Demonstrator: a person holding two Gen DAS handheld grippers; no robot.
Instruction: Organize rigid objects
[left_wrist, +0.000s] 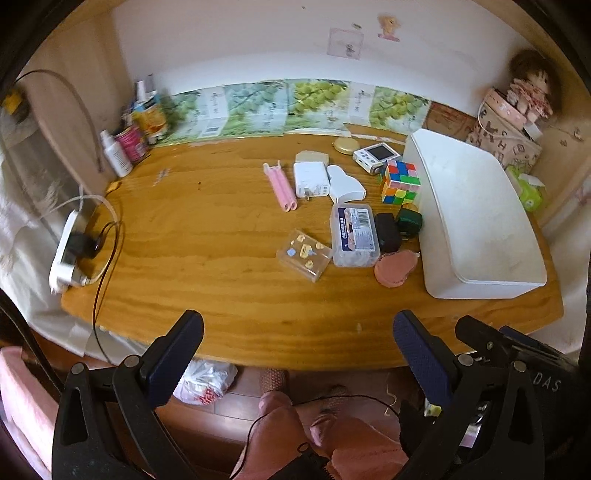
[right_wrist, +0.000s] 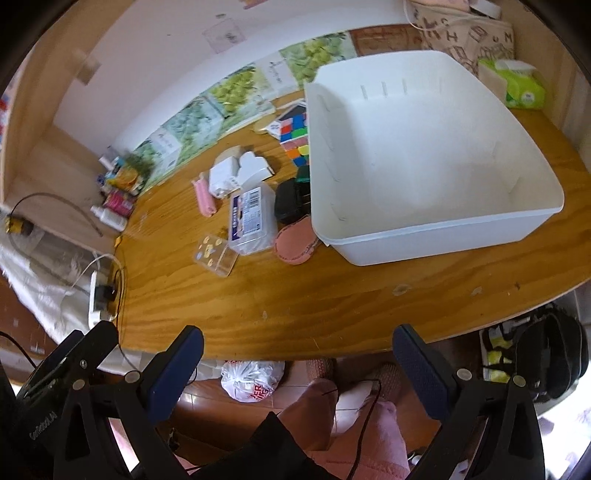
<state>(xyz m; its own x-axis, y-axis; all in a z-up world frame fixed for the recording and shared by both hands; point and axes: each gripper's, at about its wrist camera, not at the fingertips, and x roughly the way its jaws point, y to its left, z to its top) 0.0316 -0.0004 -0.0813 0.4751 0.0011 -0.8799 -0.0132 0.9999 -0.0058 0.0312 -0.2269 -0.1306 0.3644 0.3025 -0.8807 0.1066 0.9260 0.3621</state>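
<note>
— Wood is seen first: the table (right_wrist: 295, 295), with the white bin (right_wrist: 417, 155) set at its right side, nothing visible inside.

— Where are the rigid objects kept?

— Just left of the bin: a cube (left_wrist: 400, 182), a labelled plastic box (left_wrist: 354, 234), a clear case (left_wrist: 303, 254), a pink tube (left_wrist: 282, 186), packed closely, several touching.

— And the claws?

— The left gripper (left_wrist: 297, 356) and the right gripper (right_wrist: 297, 358) are held spread wide at the near edge, nothing between the pads.

— What could be spoiled?

— A neighbour could be knocked during a reach into the cluster; the smooth clear case could be squeezed out.
</note>
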